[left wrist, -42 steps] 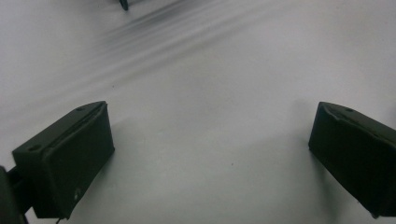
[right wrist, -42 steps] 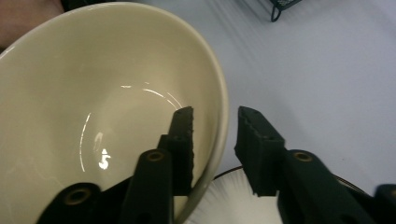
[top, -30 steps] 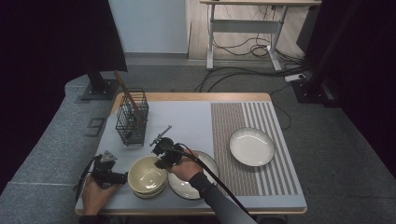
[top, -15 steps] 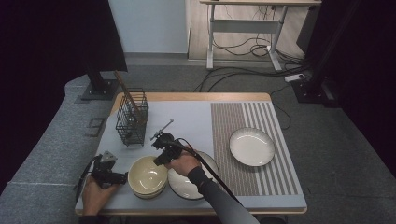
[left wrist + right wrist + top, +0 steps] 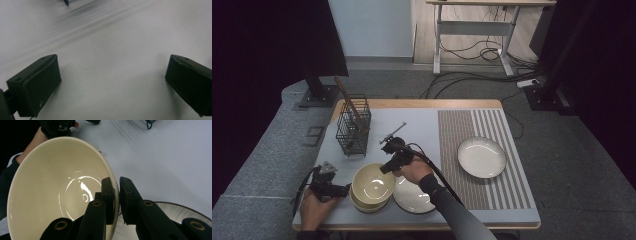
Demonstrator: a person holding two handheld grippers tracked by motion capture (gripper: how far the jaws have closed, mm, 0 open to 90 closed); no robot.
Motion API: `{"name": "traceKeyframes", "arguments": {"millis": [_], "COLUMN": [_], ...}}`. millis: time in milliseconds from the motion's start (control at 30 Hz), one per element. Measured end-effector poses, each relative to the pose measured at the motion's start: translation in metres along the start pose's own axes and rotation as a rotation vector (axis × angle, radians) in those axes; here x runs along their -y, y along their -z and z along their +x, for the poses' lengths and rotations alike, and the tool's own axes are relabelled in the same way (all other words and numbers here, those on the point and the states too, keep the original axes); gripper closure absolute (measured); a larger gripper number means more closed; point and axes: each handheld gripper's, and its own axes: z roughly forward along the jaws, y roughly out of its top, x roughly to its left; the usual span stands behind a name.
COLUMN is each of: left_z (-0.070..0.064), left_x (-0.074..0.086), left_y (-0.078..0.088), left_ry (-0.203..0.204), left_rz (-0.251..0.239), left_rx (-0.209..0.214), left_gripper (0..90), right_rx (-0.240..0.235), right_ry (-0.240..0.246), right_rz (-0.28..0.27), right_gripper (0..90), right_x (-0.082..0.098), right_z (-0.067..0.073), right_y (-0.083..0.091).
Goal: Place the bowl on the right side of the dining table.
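Now the right gripper (image 5: 116,186) pinches the cream bowl's (image 5: 50,185) rim; left gripper (image 5: 112,82) gapes, apparently over bare table (image 5: 422,125).

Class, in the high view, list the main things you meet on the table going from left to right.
Left claw → wire basket → cream bowl → near plate → far plate

A black wire basket (image 5: 353,131) stands upright at the table's (image 5: 422,120) far left, wooden sticks (image 5: 347,97) leaning out of it. A white plate (image 5: 482,157) lies alone on the striped mat (image 5: 512,130), right side. A second plate (image 5: 412,197) sits near the front edge.
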Motion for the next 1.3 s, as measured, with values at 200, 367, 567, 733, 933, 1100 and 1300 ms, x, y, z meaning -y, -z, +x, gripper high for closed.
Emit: {"name": "traceKeyframes", "arguments": {"millis": [200, 367, 567, 733, 933, 1100, 1300], "left_z": [0.000, 0.000, 0.000, 0.000, 0.000, 0.000, 0.000], "left_x": [0.000, 0.000, 0.000, 0.000, 0.000, 0.000, 0.000], "left_y": [0.000, 0.000, 0.000, 0.000, 0.000, 0.000, 0.000], "left_ry": [0.000, 0.001, 0.001, 0.002, 0.002, 0.002, 0.002], "left_rz": [0.000, 0.000, -0.001, -0.001, -0.001, 0.000, -0.001], "left_rx": [0.000, 0.000, 0.000, 0.000, 0.000, 0.000, 0.000], "left_gripper": [0.0, 0.0, 0.0, 0.0, 0.0, 0.0, 0.0], "right_rx": [-0.006, -0.001, 0.007, 0.015, 0.030, 0.036, 0.059], "right_ry": [-0.009, -0.018, -0.038, -0.053, -0.076, -0.094, -0.121], "right_rz": [-0.015, -0.031, -0.043, -0.063, -0.076, -0.089, -0.096], "right_gripper": [81.9, 81.9, 81.7, 81.7, 81.7, 81.7, 81.7], "right_x": [0.002, 0.004, 0.008, 0.013, 0.018, 0.025, 0.034], "right_z": [-0.005, -0.009, -0.016, -0.022, -0.030, -0.039, -0.051], "right_y": [0.010, 0.019, 0.032, 0.043, 0.053, 0.060, 0.069]}}
